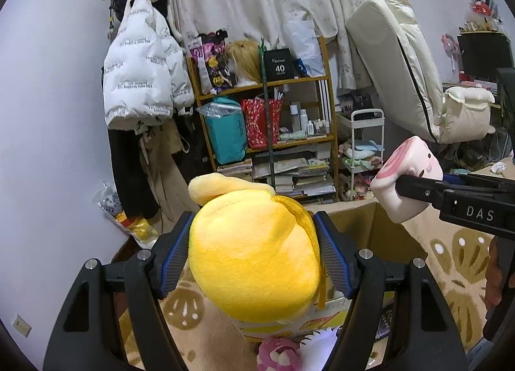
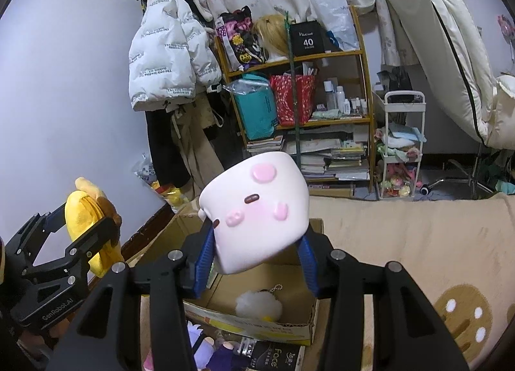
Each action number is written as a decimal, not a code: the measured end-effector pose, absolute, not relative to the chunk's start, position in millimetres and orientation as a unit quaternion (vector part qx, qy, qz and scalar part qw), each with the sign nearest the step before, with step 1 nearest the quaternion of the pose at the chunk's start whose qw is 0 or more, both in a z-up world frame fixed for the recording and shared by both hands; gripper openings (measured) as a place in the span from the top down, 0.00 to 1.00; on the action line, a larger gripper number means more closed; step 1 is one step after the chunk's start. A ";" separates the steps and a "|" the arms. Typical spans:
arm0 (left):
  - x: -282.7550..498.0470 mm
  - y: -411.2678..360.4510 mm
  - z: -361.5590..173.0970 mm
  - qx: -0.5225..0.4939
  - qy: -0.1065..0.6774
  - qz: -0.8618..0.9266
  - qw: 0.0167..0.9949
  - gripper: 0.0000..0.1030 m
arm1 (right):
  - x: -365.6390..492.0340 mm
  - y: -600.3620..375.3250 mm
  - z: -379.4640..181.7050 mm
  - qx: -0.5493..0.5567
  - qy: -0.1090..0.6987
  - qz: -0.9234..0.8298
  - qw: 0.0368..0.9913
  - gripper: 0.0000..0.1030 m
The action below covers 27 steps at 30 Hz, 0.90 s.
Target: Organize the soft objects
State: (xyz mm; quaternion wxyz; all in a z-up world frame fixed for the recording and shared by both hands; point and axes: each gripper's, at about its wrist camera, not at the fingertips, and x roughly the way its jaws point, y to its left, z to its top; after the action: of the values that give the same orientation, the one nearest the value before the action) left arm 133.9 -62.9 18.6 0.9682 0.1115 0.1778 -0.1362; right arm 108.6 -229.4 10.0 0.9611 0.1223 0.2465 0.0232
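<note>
**Two plush toys held above an open cardboard box**

Left gripper (image 1: pixel 254 248): blue-padded jaws clamped on either side of a round yellow plush toy with a zipper seam (image 1: pixel 251 252), lifted off the patterned beige blanket (image 1: pixel 450 242). Same yellow plush toy (image 2: pixel 82 210) seen from the right wrist at far left, pinched in the black frame of the left gripper (image 2: pixel 87 219), a brown patch showing on its upper side.

Right gripper (image 2: pixel 254 255): jaws closed against the lower sides of a pale pink, block-shaped plush toy with a small face of pink cheeks and dark eyes (image 2: pixel 257 213), tilted, held in the air. From the left wrist, the same pink plush toy (image 1: pixel 405 174) visible at right, with a red-and-white swirl on one end, gripped by the right gripper (image 1: pixel 402 187).

Directly below the pink toy: an open brown cardboard box (image 2: pixel 289 322), with a white fluffy plush keychain (image 2: pixel 259 305) lying inside on its floor. Behind: a wooden shelf unit packed with bags and books (image 2: pixel 299 97).
</note>
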 end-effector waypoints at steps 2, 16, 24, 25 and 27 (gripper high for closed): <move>138.7 -61.6 13.0 0.109 0.187 -0.136 0.967 0.29 | 111.6 -229.9 4.9 0.126 0.253 0.024 0.959 0.51; 165.7 -66.0 -20.7 0.101 0.243 -0.160 0.951 0.28 | 126.2 -231.4 -23.7 0.143 0.286 0.048 0.946 0.48; 185.4 -61.1 -23.7 0.072 0.263 -0.157 0.949 0.27 | 134.3 -228.3 -38.2 0.150 0.295 0.071 0.941 0.46; 188.7 -61.0 -24.3 0.067 0.264 -0.156 0.949 0.27 | 135.1 -227.8 -39.9 0.150 0.297 0.073 0.940 0.46; 192.1 -61.8 -25.8 0.063 0.267 -0.155 0.949 0.26 | 137.4 -226.6 -43.2 0.149 0.303 0.074 0.938 0.45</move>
State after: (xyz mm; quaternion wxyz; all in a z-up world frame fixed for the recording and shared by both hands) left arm 192.1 -61.8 -25.8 0.9491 0.0632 0.2670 -0.1545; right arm 137.4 -226.6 -43.2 0.9384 0.1493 0.3026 0.0744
